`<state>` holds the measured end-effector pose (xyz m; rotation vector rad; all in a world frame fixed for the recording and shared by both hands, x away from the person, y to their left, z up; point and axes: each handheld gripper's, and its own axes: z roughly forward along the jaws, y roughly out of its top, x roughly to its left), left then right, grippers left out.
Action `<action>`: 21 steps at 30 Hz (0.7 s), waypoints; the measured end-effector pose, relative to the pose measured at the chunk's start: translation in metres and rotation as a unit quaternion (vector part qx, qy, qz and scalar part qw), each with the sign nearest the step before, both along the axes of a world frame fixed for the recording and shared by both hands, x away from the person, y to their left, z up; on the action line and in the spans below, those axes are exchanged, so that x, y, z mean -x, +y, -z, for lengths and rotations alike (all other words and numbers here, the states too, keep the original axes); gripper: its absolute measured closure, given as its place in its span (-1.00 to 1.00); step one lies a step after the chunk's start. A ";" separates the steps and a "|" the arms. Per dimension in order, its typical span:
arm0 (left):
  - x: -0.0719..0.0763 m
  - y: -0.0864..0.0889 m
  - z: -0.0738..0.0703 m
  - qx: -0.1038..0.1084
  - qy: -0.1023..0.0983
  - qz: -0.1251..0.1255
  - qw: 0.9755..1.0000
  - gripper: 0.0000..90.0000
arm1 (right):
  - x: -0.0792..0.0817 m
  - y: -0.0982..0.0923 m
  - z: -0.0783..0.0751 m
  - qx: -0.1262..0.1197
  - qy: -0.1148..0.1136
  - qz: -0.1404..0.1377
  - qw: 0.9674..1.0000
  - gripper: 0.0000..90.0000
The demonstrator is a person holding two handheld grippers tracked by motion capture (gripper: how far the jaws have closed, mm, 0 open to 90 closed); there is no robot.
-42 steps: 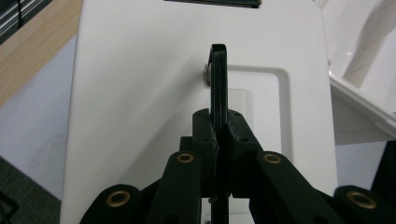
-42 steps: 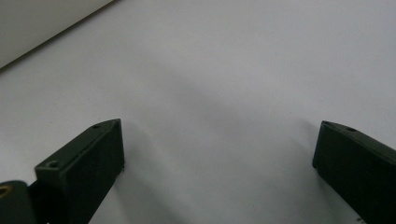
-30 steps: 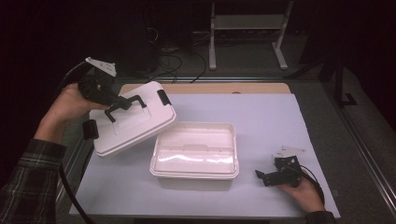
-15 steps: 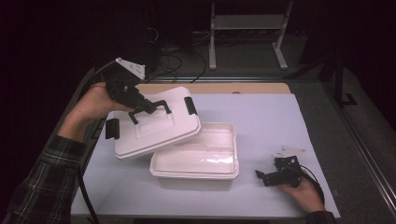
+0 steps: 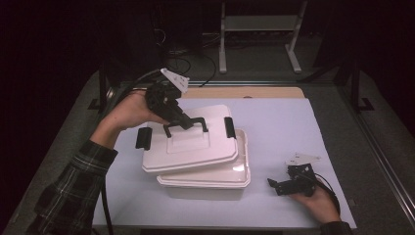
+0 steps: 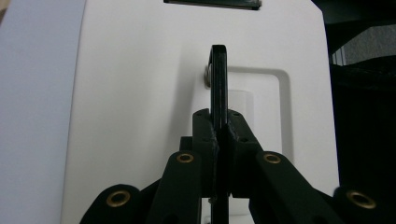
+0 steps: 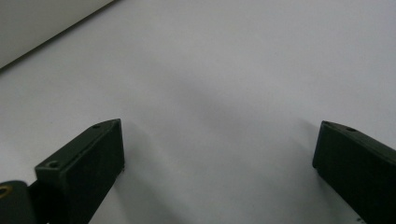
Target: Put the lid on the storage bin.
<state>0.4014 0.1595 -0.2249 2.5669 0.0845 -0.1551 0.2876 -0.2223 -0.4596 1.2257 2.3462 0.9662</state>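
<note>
- Over the box [image 5: 205, 181], at ten o'clock: keep left tongs [image 5: 182, 121] pinching the lid [image 5: 188, 147] handle [image 6: 218, 84]; square edges, then lower.
- At four o'clock: leave right tongs [image 5: 275, 185] spread on the surface [image 5: 288, 127].

We are seeing a white lid [image 5: 188, 147] with a black handle [image 5: 186, 122] and black clips [image 5: 229, 127] at centre frame, over a white box [image 5: 205, 178]. The black tongs [image 5: 182, 120] are showing at upper left, a plaid sleeve [image 5: 73, 191] at lower left, a pale lilac tabletop [image 5: 284, 127] beneath.
</note>
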 end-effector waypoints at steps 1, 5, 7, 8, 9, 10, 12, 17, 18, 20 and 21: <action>0.001 -0.005 0.001 -0.001 0.001 0.006 1.000 0.87 | 0.000 0.000 0.000 0.000 0.000 0.000 1.000 -0.97; 0.005 -0.021 0.005 -0.005 0.003 0.025 1.000 0.87 | 0.000 0.000 0.000 0.000 0.000 0.000 1.000 -0.97; 0.006 -0.028 0.008 -0.010 0.006 0.033 0.999 0.87 | 0.000 0.000 0.000 -0.001 0.000 0.000 1.000 -0.97; 0.007 -0.030 0.010 -0.012 0.007 0.035 0.999 0.87 | 0.000 0.000 0.000 -0.001 0.000 0.000 1.000 -0.97; 0.007 -0.033 0.011 -0.016 0.006 0.040 0.999 0.87 | 0.000 0.000 0.000 -0.001 0.001 0.001 1.000 -0.97; 0.008 -0.034 0.013 -0.018 0.008 0.039 0.999 0.87 | 0.000 0.000 0.000 -0.001 0.001 0.000 1.000 -0.97; 0.008 -0.038 0.018 -0.025 0.009 0.040 0.999 0.87 | 0.000 0.000 0.000 -0.001 0.001 0.001 1.000 -0.97; 0.011 -0.048 0.032 -0.033 0.018 0.049 0.998 0.87 | 0.000 0.000 0.000 -0.001 0.001 0.001 1.000 -0.97; 0.011 -0.049 0.034 -0.033 0.022 0.052 0.998 0.87 | 0.000 0.000 0.000 -0.001 0.001 0.001 1.000 -0.97; 0.012 -0.050 0.038 -0.038 0.021 0.054 0.998 0.87 | 0.000 0.000 0.000 0.000 0.001 0.000 1.000 -0.97; 0.013 -0.051 0.039 -0.038 0.022 0.051 0.998 0.87 | 0.000 0.000 0.000 0.000 0.000 0.000 1.000 -0.97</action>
